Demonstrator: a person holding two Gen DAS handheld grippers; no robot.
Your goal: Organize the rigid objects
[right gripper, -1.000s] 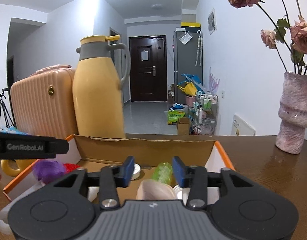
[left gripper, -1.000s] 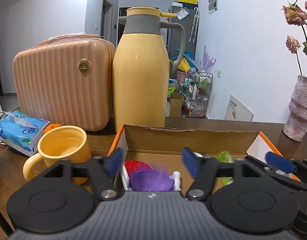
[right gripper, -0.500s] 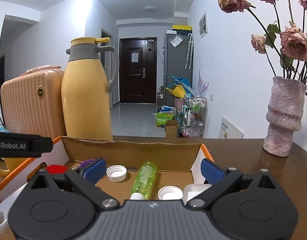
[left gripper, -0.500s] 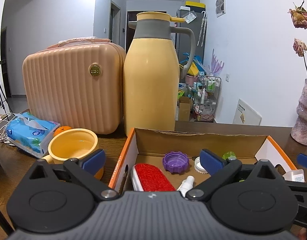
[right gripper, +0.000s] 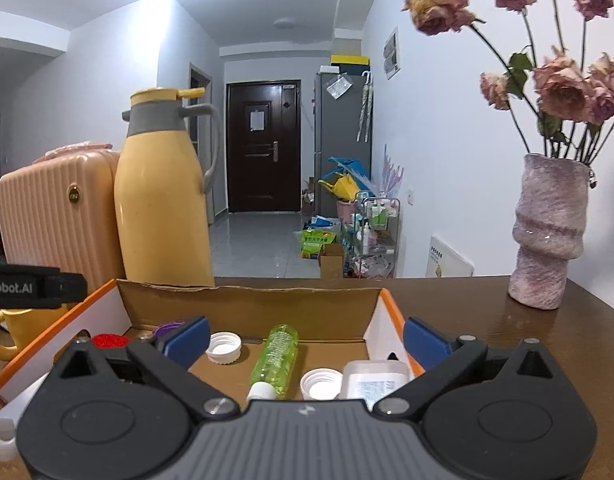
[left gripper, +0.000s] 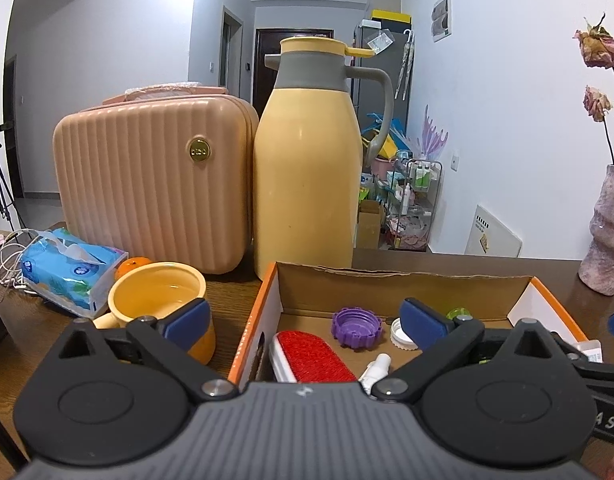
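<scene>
Both tongs, left and right, gape empty over the box; bottle at twelve o'clock.

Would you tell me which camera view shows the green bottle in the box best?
The right wrist view: the green bottle lies in full length between two white caps. In the left wrist view only its green end peeks past the blue pad.

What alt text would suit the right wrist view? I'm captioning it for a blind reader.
An open gripper hovers over a cardboard box holding a green bottle, two white caps and a clear tub. Behind stand a yellow jug and a vase of dried roses.
</scene>
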